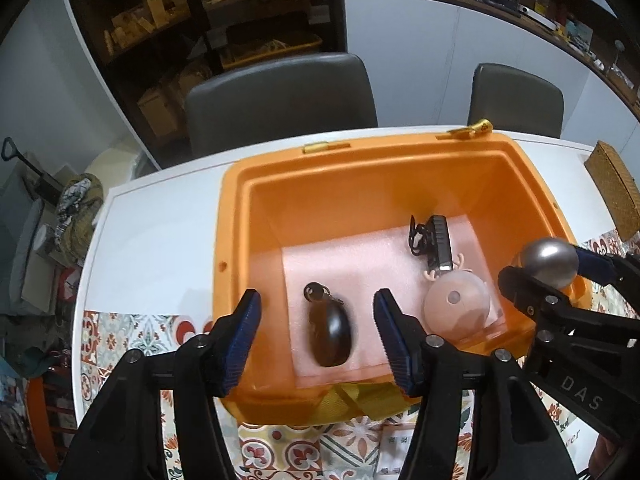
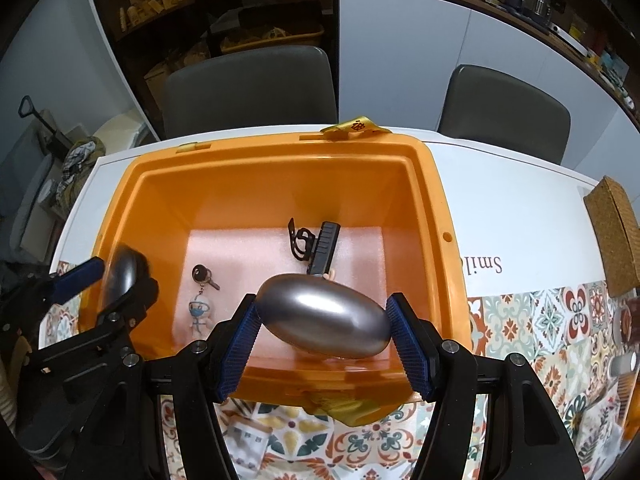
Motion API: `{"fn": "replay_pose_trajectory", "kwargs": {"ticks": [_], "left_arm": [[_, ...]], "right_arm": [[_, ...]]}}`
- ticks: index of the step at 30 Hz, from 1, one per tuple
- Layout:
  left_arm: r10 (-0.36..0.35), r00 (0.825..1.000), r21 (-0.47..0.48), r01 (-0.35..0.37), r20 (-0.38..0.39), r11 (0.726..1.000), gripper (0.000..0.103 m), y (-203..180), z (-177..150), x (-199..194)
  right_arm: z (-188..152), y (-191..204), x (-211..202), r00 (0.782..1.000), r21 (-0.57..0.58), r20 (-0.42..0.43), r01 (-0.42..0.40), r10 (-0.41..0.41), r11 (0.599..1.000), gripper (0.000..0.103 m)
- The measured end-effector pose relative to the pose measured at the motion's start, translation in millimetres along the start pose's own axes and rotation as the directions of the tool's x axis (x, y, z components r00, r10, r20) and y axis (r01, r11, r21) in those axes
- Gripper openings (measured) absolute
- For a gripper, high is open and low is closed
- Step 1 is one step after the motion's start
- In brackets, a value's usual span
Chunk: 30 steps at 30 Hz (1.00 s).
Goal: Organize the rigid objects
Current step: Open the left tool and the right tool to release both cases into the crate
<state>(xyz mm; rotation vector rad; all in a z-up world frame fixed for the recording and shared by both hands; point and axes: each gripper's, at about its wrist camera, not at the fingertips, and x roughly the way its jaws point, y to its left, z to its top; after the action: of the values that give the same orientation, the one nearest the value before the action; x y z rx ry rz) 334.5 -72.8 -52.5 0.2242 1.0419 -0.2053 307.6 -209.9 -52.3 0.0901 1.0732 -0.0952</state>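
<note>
Left wrist view: the left gripper is held open over the orange plastic bin. A dark-looking oval egg is seen between its pads, untouched. A pink round antlered toy is shown at 4 o'clock.

Right wrist view: a silver metal egg is clamped in the right gripper and largely hides the toy. A white keychain figure is revealed.

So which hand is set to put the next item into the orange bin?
Right. The right gripper is shut on the silver egg above the orange bin; the left gripper is open with nothing pressed between its pads.
</note>
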Motion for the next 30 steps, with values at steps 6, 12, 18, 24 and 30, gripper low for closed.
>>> {"fn": "replay_pose_trajectory", "kwargs": {"ticks": [6, 12, 18, 24, 30], "left_arm": [[0.057, 0.998, -0.022, -0.057, 0.019, 0.998, 0.071, 8.3, -2.5, -12.7], [0.057, 0.998, -0.063, -0.056, 0.014, 0.996, 0.074, 20.9, -14.1, -20.5], [0.048, 0.999, -0.072, -0.046, 0.020, 0.996, 0.074, 24.1, -27.6, -30.3], [0.053, 0.998, -0.075, -0.050, 0.041, 0.996, 0.074, 23.8, -40.6, -46.3], [0.057, 0.997, -0.084, -0.052, 0.058, 0.995, 0.078, 24.8, -51.9, -62.0]], "right_arm": [[1.6, -1.1, -3.2, 1.000, 0.017, 0.019, 0.009, -0.009, 1.000, 0.074], [-5.3, 1.1, -12.9, 0.999, 0.002, 0.041, 0.029, -0.030, 1.000, 0.075], [-19.5, 0.7, -24.3, 0.998, 0.000, 0.054, 0.013, -0.013, 1.000, 0.075], [-31.9, 2.0, -39.2, 0.997, -0.010, 0.075, 0.005, -0.004, 1.000, 0.075], [-44.4, 2.9, -59.8, 0.993, -0.025, 0.115, -0.011, 0.014, 1.000, 0.075]]}}
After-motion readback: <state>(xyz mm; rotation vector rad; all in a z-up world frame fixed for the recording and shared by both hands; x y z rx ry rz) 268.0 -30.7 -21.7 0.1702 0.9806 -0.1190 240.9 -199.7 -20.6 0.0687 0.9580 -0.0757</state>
